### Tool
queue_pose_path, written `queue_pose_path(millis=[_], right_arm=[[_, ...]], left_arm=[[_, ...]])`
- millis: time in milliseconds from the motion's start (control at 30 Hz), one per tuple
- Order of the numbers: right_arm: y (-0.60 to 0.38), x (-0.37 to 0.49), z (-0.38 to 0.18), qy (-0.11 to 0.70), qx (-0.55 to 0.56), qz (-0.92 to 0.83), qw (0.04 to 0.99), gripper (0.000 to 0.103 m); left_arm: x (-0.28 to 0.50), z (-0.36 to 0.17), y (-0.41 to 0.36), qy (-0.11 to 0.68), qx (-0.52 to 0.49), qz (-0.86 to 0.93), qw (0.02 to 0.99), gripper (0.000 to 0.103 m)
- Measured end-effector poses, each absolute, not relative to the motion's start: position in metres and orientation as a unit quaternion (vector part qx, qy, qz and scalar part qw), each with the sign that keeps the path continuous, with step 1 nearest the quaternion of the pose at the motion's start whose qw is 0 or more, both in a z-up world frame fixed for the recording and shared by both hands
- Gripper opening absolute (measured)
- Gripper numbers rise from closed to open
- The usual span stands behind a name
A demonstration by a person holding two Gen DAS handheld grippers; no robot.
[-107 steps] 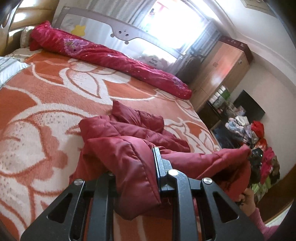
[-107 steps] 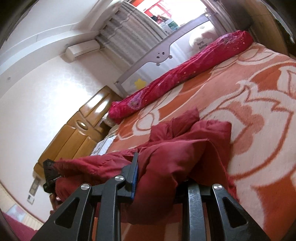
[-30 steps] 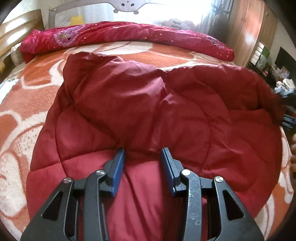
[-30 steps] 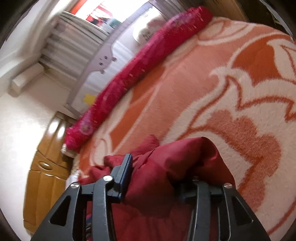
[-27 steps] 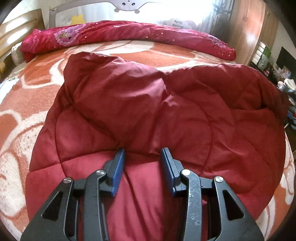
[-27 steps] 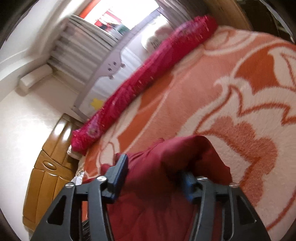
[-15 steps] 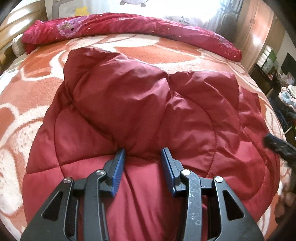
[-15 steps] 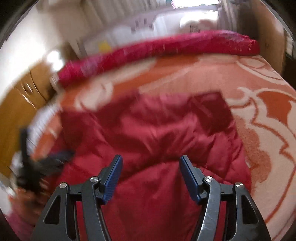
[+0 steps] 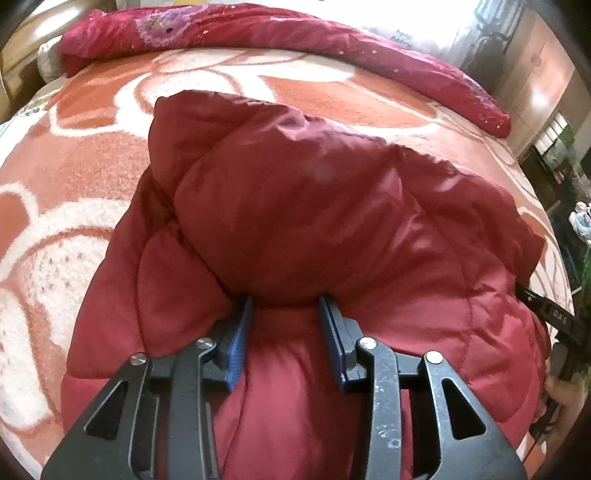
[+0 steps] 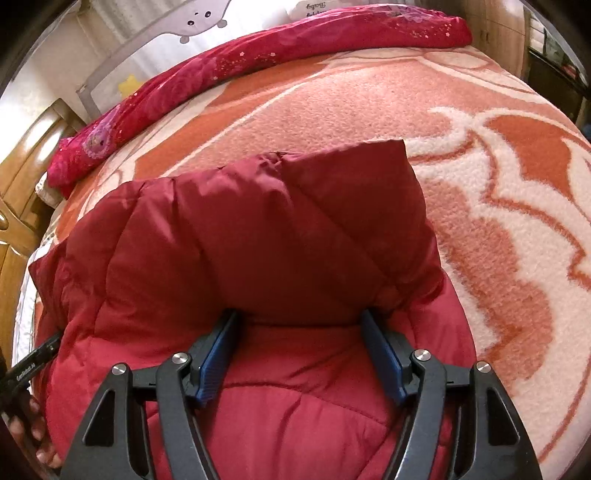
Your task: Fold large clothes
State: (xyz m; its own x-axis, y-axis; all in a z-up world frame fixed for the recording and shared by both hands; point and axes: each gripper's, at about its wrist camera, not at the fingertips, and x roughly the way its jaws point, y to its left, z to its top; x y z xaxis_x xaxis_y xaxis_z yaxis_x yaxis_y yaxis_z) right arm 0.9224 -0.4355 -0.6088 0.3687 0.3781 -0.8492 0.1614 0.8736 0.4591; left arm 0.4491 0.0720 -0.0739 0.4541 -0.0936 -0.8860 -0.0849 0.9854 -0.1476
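A dark red quilted jacket (image 9: pixel 332 206) lies spread on the orange and white flowered blanket (image 9: pixel 74 177), with a puffy folded layer on top. My left gripper (image 9: pixel 285 306) is over its near edge; the jaws are closing, and a thick bunch of jacket fills the gap and presses against both blue pads. My right gripper (image 10: pixel 298 317) hovers over the same jacket (image 10: pixel 258 240) from the other end. Its jaws are opening and the pads stand apart from the cloth below. Each view catches a hand with the other gripper at its edge.
A rolled bright red quilt (image 9: pixel 295 40) lies along the far side of the bed, in front of a grey bed rail (image 10: pixel 199 18). A wooden headboard (image 10: pixel 22 166) stands at one end, a wardrobe and cluttered shelves (image 9: pixel 546 140) at the other.
The right gripper let go of the jacket corner, spread its jaws and swung round to face the jacket. The jacket settled flat on the bed. The left gripper came lower, still holding.
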Motion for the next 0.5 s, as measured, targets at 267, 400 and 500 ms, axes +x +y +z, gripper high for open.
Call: queue_pose_path(millis=[267,400,500], right_arm=[[-0.445,0.929,-0.609,0.548,0.258,0.08,0.791,0.072],[-0.455,0.91,-0.587,0.518,0.272,0.08,0.807,0.071],[-0.464,0.892,-0.569,0.499,0.278,0.09,0.816,0.072]], left_arm=[[0.424,-0.047,0.082,0.505,-0.105,-0.028,0.856,0.036],[0.406,-0.033,0.086,0.495,-0.094,-0.033,0.863,0.036],[0.394,-0.026,0.092,0.486,-0.094,-0.038,0.868,0.037]])
